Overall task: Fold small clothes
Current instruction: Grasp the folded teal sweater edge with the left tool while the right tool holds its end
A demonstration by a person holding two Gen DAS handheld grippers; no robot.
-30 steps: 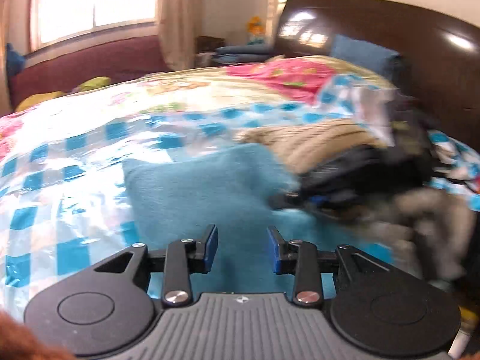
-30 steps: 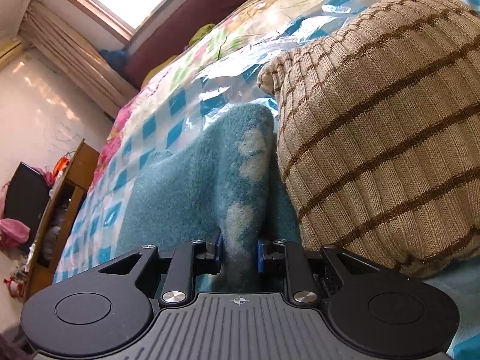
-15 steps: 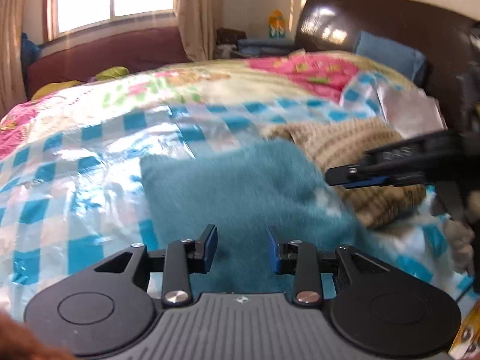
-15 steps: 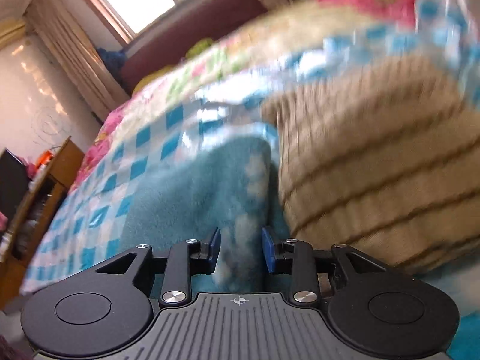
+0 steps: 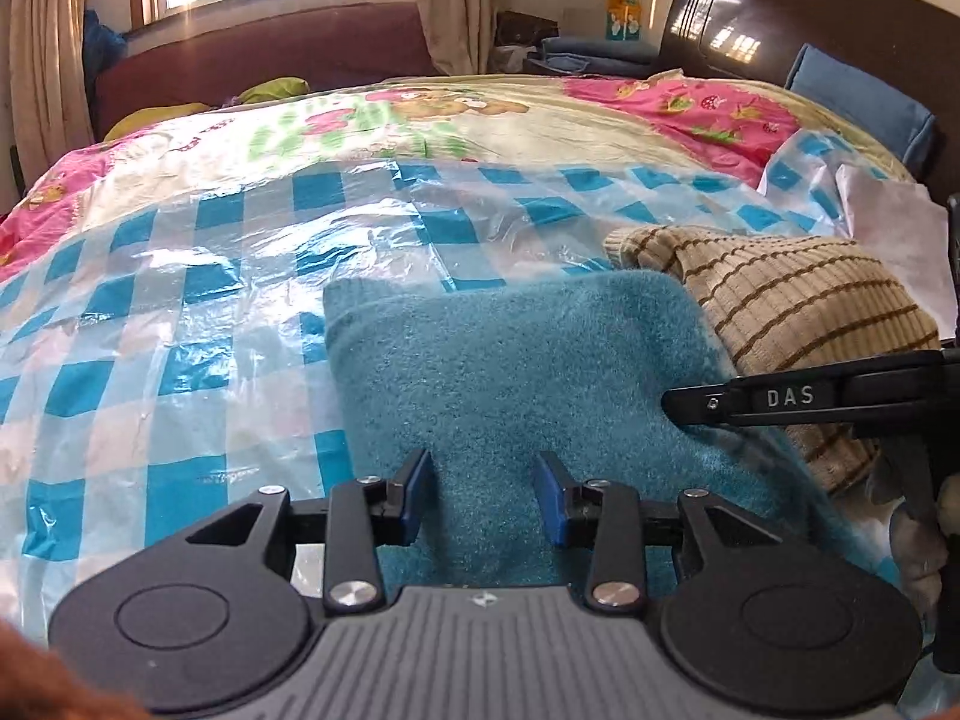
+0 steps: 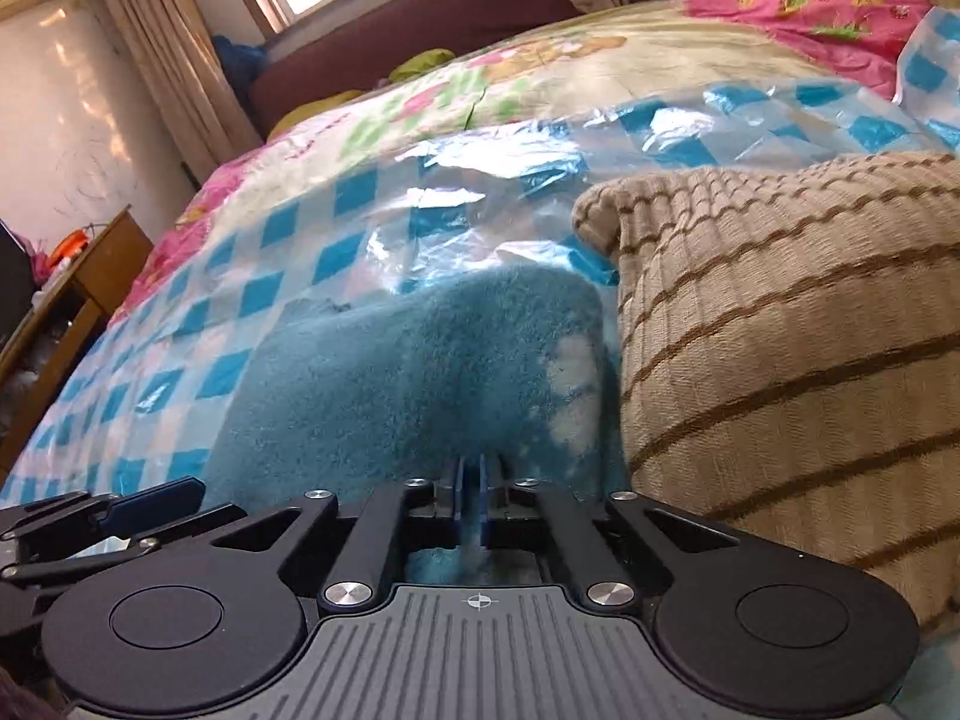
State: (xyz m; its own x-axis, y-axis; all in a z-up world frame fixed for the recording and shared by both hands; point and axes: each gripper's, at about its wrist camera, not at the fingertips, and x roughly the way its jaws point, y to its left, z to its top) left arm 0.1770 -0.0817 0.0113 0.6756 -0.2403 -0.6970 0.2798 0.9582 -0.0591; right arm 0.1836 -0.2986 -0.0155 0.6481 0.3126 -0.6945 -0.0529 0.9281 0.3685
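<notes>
Beside the tan brown-striped ribbed knit (image 6: 780,348), we are pinching the fluffy teal fleece garment (image 5: 510,372): right gripper (image 6: 474,498) clamped on its edge, left gripper (image 5: 485,495) narrowly parted, empty. Next, we judge, the left must grip.

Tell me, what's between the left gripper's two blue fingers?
Only the fuzzy teal cloth, lying under the open left gripper in the left wrist view; nothing is pinched.
</notes>
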